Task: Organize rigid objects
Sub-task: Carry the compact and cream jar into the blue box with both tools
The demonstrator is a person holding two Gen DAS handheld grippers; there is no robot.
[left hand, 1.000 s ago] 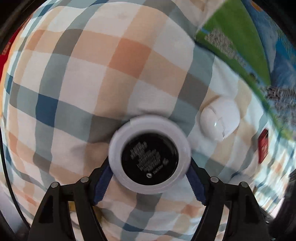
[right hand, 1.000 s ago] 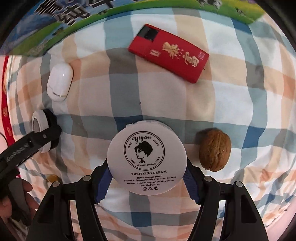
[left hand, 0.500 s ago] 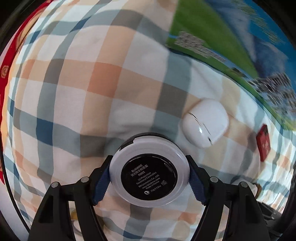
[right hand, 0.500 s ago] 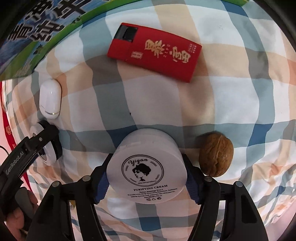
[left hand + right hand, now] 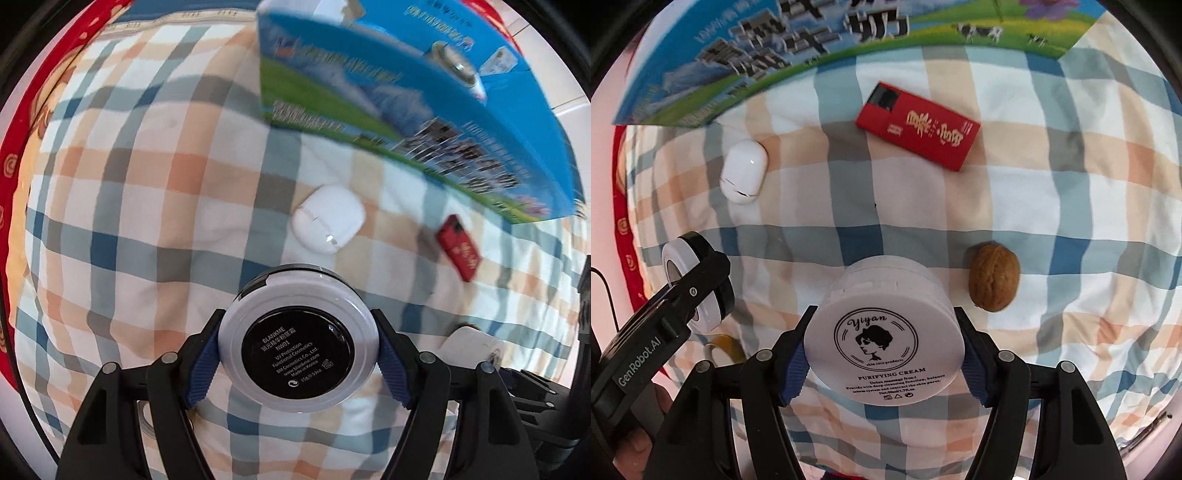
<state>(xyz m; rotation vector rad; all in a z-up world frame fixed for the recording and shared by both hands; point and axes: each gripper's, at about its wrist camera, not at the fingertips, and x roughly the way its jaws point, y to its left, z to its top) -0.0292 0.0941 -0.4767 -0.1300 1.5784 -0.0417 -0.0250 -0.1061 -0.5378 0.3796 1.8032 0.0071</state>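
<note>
Holding a compact [image 5: 298,352] and a cream jar [image 5: 884,341], both grippers' jaws were clamped; case [image 5: 743,176], red box [image 5: 918,125] and walnut [image 5: 994,276] lay unsorted.

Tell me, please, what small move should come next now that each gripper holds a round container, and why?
Probably carry both toward the blue carton. The left gripper clamps the compact and the right gripper the cream jar, both clear of the checked cloth, so neither needs regrasping.
</note>
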